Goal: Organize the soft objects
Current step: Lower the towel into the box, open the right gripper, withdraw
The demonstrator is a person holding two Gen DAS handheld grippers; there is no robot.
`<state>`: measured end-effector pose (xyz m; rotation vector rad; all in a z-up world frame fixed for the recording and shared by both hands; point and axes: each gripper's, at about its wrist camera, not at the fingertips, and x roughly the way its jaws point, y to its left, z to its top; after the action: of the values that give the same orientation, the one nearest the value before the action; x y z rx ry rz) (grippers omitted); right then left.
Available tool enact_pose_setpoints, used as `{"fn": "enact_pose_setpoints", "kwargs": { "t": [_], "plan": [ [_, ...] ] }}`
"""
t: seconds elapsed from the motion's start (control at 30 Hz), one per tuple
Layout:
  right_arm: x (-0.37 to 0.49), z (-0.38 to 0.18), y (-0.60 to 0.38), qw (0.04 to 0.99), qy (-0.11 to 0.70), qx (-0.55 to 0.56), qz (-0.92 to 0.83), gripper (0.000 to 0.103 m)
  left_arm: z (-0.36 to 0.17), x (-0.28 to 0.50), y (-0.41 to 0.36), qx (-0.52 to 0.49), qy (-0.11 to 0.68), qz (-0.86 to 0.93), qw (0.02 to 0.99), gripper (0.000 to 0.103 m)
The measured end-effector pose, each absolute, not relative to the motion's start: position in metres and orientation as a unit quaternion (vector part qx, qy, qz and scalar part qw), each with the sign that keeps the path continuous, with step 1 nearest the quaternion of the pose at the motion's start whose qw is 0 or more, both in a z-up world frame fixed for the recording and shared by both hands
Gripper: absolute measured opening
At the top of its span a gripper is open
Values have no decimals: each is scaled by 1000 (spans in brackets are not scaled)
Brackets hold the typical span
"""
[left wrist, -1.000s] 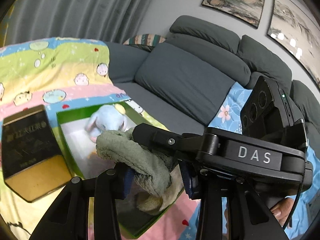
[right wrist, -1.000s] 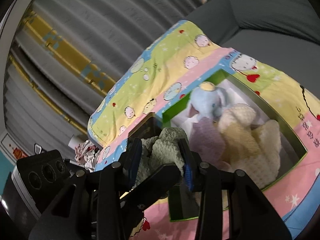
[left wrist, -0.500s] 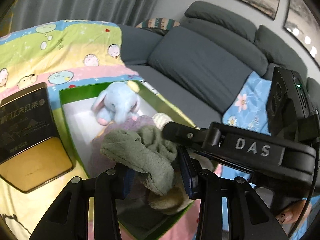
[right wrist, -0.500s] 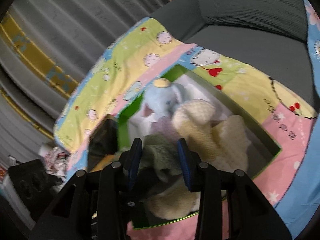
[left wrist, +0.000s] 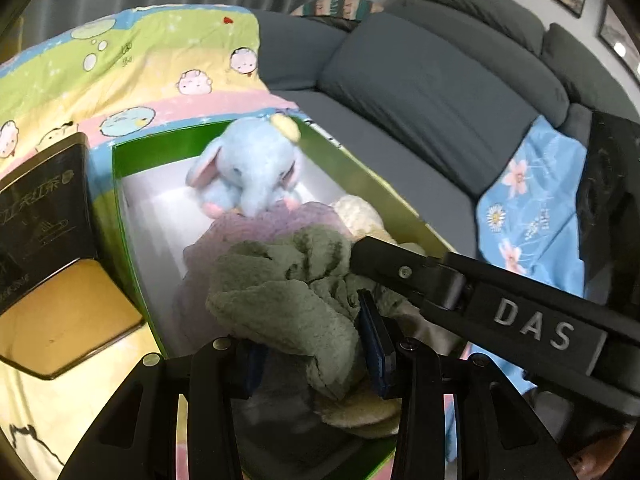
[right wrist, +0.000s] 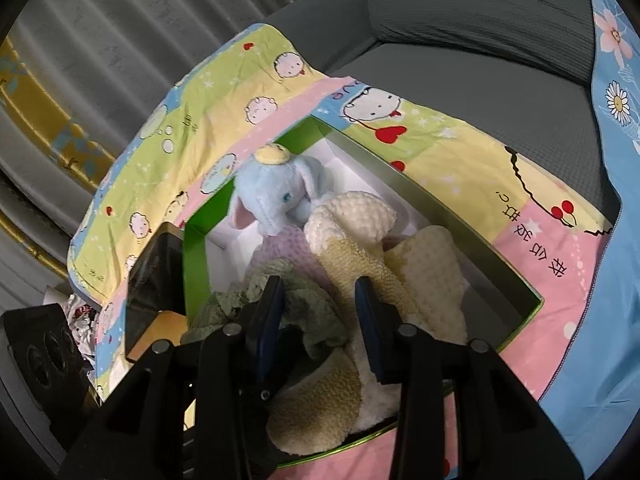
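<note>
My left gripper [left wrist: 316, 336] has its jaws clamped on the sage-green fleecy cloth [left wrist: 288, 292] over the green-walled open box [left wrist: 120, 184] while my right gripper [right wrist: 320, 320] gapes with nothing held, so I fear the cloth snagging and dragging out the lilac knit [left wrist: 256, 228], cream knit [right wrist: 360, 248] or blue plush elephant [left wrist: 248, 172] inside.

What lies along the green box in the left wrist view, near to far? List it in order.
Left claw shut on the green towel → purple cloth → blue elephant plush → far wall of the green box → cartoon blanket.
</note>
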<state>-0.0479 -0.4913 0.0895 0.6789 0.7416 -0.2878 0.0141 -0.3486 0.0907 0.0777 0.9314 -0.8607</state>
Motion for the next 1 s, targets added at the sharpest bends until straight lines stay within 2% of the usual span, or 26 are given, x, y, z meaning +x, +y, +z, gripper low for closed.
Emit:
{"fn": "enact_pose_setpoints", "kwargs": {
  "t": [0.23,0.27,0.3,0.33,0.43,0.5,0.6,0.67,0.7,0.83,1.0],
  "plan": [
    [-52,92,-492,867,349,328,-139,36,93,12,-347,34,443,-406,798,45],
    [-54,94,-492,868,346,329,-139,36,95,10,-345,31,443,-411,796,46],
    [-58,98,-492,869,339,333,-137,38,97,8,-342,26,441,-416,795,55],
    [-60,100,-492,870,333,336,-138,44,101,5,-339,23,437,-419,796,66],
    [-72,109,-493,872,313,346,-147,63,117,-6,-331,21,407,-426,808,78],
    [-82,116,-494,871,296,357,-162,68,130,-13,-322,22,391,-429,814,84],
    [-93,127,-490,879,276,351,-167,74,146,-19,-302,17,373,-429,823,84],
    [-98,134,-484,886,269,336,-171,88,154,-22,-287,9,364,-426,828,84],
    [-101,139,-480,891,261,326,-175,90,159,-23,-276,2,358,-425,832,84],
    [-106,151,-466,903,245,303,-182,95,173,-29,-231,-17,334,-410,849,84],
    [-100,161,-443,916,244,272,-164,95,178,-29,-164,-30,315,-355,880,84]
  ]
}}
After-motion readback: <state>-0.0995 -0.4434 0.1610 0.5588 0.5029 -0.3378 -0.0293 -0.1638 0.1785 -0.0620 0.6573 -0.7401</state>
